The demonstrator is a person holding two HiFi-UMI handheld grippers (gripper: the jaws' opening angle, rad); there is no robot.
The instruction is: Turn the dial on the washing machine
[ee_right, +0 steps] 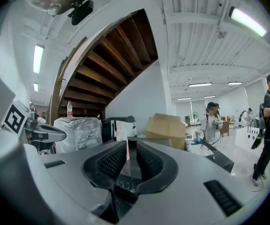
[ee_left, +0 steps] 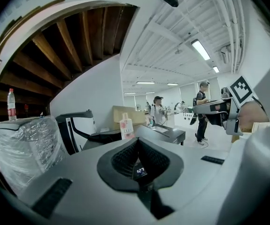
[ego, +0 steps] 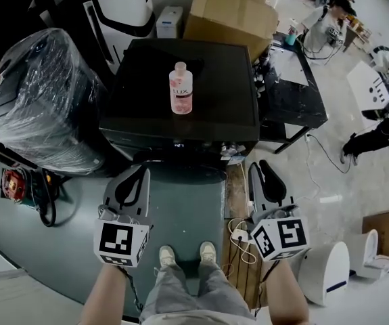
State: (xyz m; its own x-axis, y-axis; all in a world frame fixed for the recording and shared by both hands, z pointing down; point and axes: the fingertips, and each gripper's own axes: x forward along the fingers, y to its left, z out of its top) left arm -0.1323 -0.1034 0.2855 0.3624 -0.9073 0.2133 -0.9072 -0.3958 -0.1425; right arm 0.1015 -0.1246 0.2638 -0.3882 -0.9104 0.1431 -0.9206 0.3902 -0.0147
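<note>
The black washing machine [ego: 140, 80] stands in front of me with a pink bottle [ego: 180, 89] upright on its lid. Its control panel [ego: 187, 145] runs along the near top edge; I cannot pick out the dial there. Both grippers hover just short of that front edge, touching nothing. The left gripper [ego: 142, 171] has its tips together with nothing held, and a lit display [ee_left: 140, 171] shows low between its pads. On the right side, the right gripper [ego: 262, 164] has a narrow empty slit between its pads, and the machine's corner shows through it [ee_right: 131, 146].
A plastic-wrapped appliance [ego: 38, 100] stands left of the machine, and a cardboard box [ego: 231, 12] behind it. A black table [ego: 292, 93] is at the right, with people beyond. Cables [ego: 241, 239] on wooden boards and a white bin [ego: 326, 269] lie by my right foot.
</note>
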